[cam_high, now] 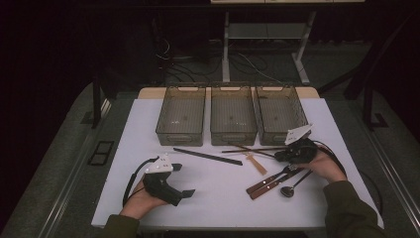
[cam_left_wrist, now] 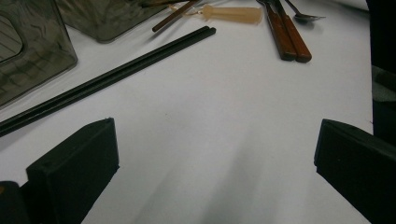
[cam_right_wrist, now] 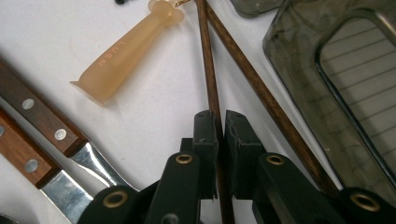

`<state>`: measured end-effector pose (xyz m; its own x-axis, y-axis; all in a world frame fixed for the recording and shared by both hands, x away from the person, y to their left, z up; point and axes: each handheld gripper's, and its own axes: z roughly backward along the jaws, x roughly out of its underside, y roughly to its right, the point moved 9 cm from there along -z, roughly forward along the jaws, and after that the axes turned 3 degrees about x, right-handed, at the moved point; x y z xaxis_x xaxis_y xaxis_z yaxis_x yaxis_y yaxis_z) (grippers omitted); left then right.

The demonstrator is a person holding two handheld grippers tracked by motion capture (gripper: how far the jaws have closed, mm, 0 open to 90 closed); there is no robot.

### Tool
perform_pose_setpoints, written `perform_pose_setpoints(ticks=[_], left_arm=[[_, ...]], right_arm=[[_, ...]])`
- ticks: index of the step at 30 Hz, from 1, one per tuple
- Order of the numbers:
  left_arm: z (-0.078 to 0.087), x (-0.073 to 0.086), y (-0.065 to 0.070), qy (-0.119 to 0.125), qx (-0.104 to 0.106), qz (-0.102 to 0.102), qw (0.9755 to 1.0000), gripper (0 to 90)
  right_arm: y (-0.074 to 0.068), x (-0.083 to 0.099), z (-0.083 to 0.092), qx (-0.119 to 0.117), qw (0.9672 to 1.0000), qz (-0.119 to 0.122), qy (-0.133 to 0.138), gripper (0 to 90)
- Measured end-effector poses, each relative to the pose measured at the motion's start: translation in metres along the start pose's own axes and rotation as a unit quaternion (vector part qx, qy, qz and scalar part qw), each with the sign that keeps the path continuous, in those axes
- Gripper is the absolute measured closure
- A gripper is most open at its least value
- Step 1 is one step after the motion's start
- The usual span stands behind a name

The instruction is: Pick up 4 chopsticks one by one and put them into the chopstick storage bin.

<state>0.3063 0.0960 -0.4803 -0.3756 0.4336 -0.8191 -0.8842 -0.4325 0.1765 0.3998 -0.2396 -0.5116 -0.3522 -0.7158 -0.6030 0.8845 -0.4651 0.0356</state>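
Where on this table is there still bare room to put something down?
Bare white table lies left of the black chopsticks, and along the near edge between the left tool and the wooden-handled cutlery. It is crowded around the right tool, before the trays.

text: "LUSN" | on: translucent beige handle (cam_right_wrist: 126, 55) | embossed lengthwise

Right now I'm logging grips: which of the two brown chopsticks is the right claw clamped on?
The brown chopstick running straight up between the right claw; the other brown chopstick slants free beside the bin.
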Motion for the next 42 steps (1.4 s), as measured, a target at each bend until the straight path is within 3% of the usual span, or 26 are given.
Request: perform_pose_setpoints(ticks=[11, 19, 42], left_arm=[[0.001, 0.0, 0.0, -0.001, -0.001, -0.002, 1.0, 0.0], [0.0, 0.0, 0.0, 0.0, -0.001, -0.001, 1.0, 0.0], [0.0, -0.001, 0.0, 0.001, -0.002, -0.001, 1.0, 0.0]], right_arm=[[-0.004, -0.003, 0.003, 0.0, 0.9995, 0.033, -0.004, 85.2], [-0.007, -0.007, 0.011, 0.0, 0.9992, 0.039, 0.008, 85.4], [-0.012, -0.01, 0.031, -0.01, 0.9989, 0.028, 0.036, 85.5]])
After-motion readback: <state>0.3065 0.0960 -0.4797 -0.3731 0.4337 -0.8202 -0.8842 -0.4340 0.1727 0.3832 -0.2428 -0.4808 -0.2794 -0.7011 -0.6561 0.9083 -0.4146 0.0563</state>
